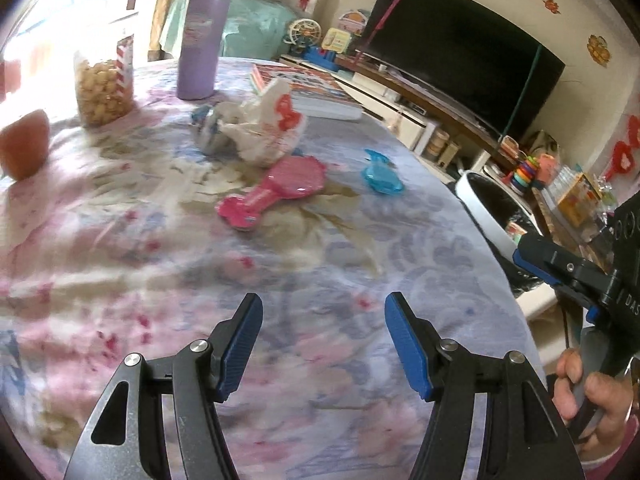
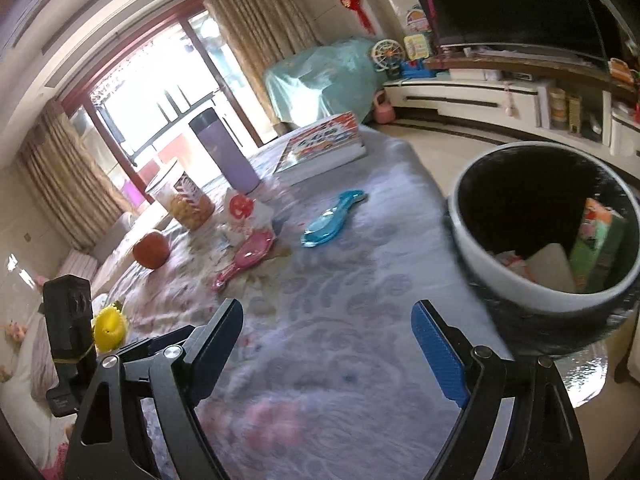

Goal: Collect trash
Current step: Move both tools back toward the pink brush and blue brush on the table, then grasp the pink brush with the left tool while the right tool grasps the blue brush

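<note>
A crumpled white plastic bag with red print [image 1: 266, 128] lies mid-table on the floral cloth; it also shows in the right wrist view [image 2: 244, 212]. A white-rimmed trash bin [image 2: 536, 232] stands off the table's right edge, holding a green carton and paper; it also shows in the left wrist view [image 1: 494, 210]. My left gripper [image 1: 324, 344] is open and empty over the near part of the table. My right gripper [image 2: 328, 348] is open and empty above the cloth, left of the bin; it also shows in the left wrist view [image 1: 554, 270].
On the table: a pink hairbrush [image 1: 272, 194], a blue comb-like toy [image 1: 380, 176], a purple thermos [image 1: 202, 38], a snack jar [image 1: 104, 86], an orange fruit [image 1: 26, 144] and a book [image 1: 316, 90]. A TV [image 1: 464, 48] and low cabinet stand right.
</note>
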Motion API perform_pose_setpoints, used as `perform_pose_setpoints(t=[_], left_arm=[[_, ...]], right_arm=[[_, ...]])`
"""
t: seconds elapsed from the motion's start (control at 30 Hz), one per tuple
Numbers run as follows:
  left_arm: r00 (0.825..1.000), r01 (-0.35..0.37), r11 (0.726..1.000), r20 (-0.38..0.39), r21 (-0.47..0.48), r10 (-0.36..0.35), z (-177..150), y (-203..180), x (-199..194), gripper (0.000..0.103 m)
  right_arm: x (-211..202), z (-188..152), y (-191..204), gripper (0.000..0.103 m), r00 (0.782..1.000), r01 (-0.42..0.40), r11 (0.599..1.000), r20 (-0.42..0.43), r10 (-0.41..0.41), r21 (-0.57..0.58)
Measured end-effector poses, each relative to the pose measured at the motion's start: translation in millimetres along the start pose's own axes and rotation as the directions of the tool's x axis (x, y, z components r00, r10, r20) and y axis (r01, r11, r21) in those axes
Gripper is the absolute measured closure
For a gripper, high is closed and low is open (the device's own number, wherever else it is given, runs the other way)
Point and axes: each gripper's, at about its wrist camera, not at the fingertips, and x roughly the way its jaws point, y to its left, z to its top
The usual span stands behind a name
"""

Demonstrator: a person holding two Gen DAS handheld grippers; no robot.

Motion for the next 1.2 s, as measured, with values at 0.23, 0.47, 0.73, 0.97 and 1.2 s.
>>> perform_pose_setpoints(t=[0.23, 0.47, 0.73, 0.97, 1.2], left_arm=[[1.0, -0.024, 0.999, -0.014, 0.027, 0.025, 10.4, 16.3, 4.3, 0.04], [0.998, -0.053, 0.996, -0.027, 0.074, 0.055, 29.9, 23.8, 27.2, 0.04], [0.997, -0.064, 0.99, -0.034, 0.125, 0.069, 56.3, 30.9, 54.0, 0.039], [0.998, -0.053, 0.982, -0.021, 0.181, 0.058, 71.1, 33.2, 74.3, 0.039], [0.995, -0.074, 0.966, -0.047, 0.249, 0.089, 74.3, 26.8, 102.2, 0.044]], right_arm=[[27.3, 3.6, 13.0, 0.015, 1.0, -0.005, 1.0, -0.029, 0.005, -0.015], [52.5, 14.5, 13.1, 0.015, 0.999, 0.01, 1.0, -0.044, -0.01, -0.004], [86.3, 30.9, 15.4, 0.015, 0.997, 0.019, 1.0, -0.075, -0.02, -0.014], [118.1, 46.0, 7.4, 0.016, 0.993, 0.059, 0.998, -0.105, -0.061, -0.024], [141.6, 56.1, 10.7, 0.02, 0.984, 0.12, 0.988, -0.12, -0.131, -0.1]])
